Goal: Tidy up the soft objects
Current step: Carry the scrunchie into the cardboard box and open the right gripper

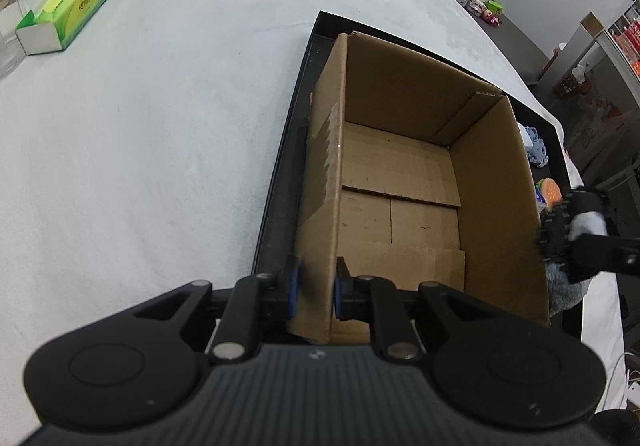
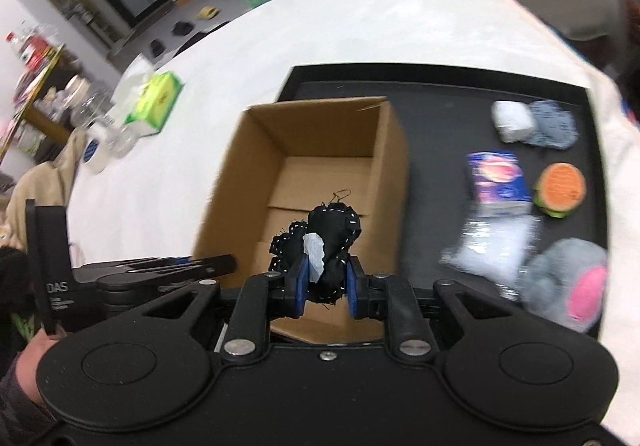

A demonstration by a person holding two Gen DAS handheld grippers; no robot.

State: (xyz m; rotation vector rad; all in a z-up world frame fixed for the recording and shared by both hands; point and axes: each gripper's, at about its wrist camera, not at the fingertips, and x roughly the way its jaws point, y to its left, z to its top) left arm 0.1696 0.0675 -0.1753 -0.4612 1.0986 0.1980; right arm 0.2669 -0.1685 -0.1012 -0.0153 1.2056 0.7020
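Observation:
An open, empty cardboard box point(image 1: 400, 181) stands in a black tray point(image 1: 280, 181) on the white table. My left gripper point(image 1: 316, 288) is shut on the box's near left wall. My right gripper point(image 2: 326, 284) is shut on a black stitched plush toy point(image 2: 330, 242) with a white tag, held just above the box's near edge point(image 2: 320, 165). In the left wrist view that toy point(image 1: 576, 221) shows at the right, beyond the box's right wall. Other soft items lie in the tray point(image 2: 440, 117) right of the box: a grey and pink plush point(image 2: 568, 282), a burger plush point(image 2: 560, 189), a blue packet point(image 2: 498, 181).
A green tissue box point(image 1: 64, 11) lies far left on the table, with jars point(image 2: 100, 125) and a tape roll point(image 2: 94, 153) nearby. A white ball point(image 2: 512, 119), a blue knit item point(image 2: 554, 121) and a clear bag point(image 2: 492, 246) also lie in the tray.

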